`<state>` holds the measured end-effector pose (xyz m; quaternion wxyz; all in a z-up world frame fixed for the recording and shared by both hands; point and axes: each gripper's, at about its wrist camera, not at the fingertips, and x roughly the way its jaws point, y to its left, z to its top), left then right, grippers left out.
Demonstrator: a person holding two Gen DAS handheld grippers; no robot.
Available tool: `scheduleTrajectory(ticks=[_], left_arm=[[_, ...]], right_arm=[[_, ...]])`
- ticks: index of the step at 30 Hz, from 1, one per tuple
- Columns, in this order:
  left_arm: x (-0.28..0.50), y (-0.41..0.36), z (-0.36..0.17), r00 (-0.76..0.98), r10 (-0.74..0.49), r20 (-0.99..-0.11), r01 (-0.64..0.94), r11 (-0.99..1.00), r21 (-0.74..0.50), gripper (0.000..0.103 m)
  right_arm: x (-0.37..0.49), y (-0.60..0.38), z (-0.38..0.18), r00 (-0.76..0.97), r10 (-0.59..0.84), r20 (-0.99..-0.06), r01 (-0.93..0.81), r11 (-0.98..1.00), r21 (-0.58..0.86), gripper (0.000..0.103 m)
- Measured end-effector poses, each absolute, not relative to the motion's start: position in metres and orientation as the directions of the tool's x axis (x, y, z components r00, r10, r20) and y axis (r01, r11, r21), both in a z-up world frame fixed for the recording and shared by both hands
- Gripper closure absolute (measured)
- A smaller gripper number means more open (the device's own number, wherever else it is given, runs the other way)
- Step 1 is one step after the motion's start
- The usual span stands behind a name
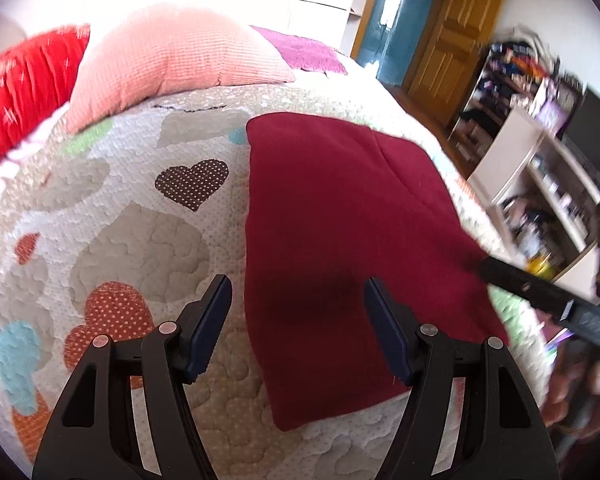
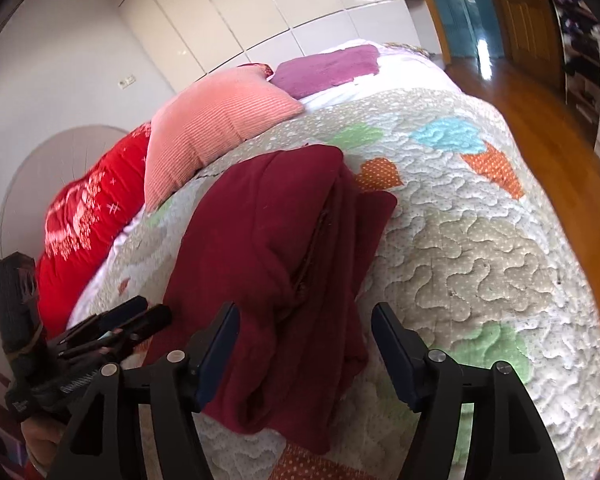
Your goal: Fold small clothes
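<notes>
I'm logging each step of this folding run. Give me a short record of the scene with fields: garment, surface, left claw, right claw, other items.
garment: dark red cloth, folded into a rough rectangle, lying flat
surface: quilt with heart patches, on a bed
left claw: open, empty, over the cloth's near edge
right claw: open, pads not pressing; the cloth's thick folded end lies between its fingers
other items: pink pillow, red pillow, purple cloth farther up the bed
</notes>
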<state>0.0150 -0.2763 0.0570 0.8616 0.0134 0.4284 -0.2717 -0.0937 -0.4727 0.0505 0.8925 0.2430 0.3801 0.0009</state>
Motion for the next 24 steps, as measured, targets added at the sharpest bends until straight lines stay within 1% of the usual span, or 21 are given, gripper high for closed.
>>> scheduleTrajectory(ticks=[3,5,7,10,16,21,22,24], left_arm=[[0.027,-0.273,0.053,0.449,-0.498,-0.742,0.471,0.837,-0.277,0.028],[0.034,-0.274,0.048,0.428,-0.514,-0.743,0.468,0.83,-0.305,0.027],[0.041,-0.275,0.042,0.406,-0.525,-0.748,0.461,0.824,-0.329,0.027],[0.049,-0.28,0.032,0.361,-0.561,-0.745,0.459,0.802,-0.382,0.025],[0.052,-0.293,0.025,0.361,-0.565,-0.742,0.472,0.797,-0.377,0.021],[0.051,-0.298,0.024,0.37,-0.561,-0.741,0.471,0.801,-0.371,0.021],[0.051,-0.298,0.025,0.371,-0.561,-0.74,0.468,0.801,-0.372,0.021],[0.05,-0.298,0.025,0.374,-0.559,-0.74,0.467,0.803,-0.371,0.021]], right_arm=[[-0.084,-0.481,0.04,0.715,0.229,-0.661,0.177,0.855,0.488,0.033],[-0.076,-0.484,0.032,0.713,0.256,-0.653,0.182,0.831,0.525,0.028],[-0.069,-0.486,0.024,0.709,0.292,-0.642,0.177,0.807,0.563,0.027],[-0.058,-0.484,0.016,0.697,0.314,-0.645,0.168,0.803,0.572,0.024],[-0.045,-0.483,0.011,0.7,0.329,-0.634,0.16,0.792,0.589,0.021],[-0.034,-0.48,0.01,0.695,0.32,-0.644,0.157,0.806,0.571,0.018],[-0.033,-0.479,0.011,0.693,0.32,-0.646,0.156,0.808,0.568,0.018],[-0.029,-0.478,0.012,0.689,0.323,-0.649,0.159,0.806,0.57,0.024]])
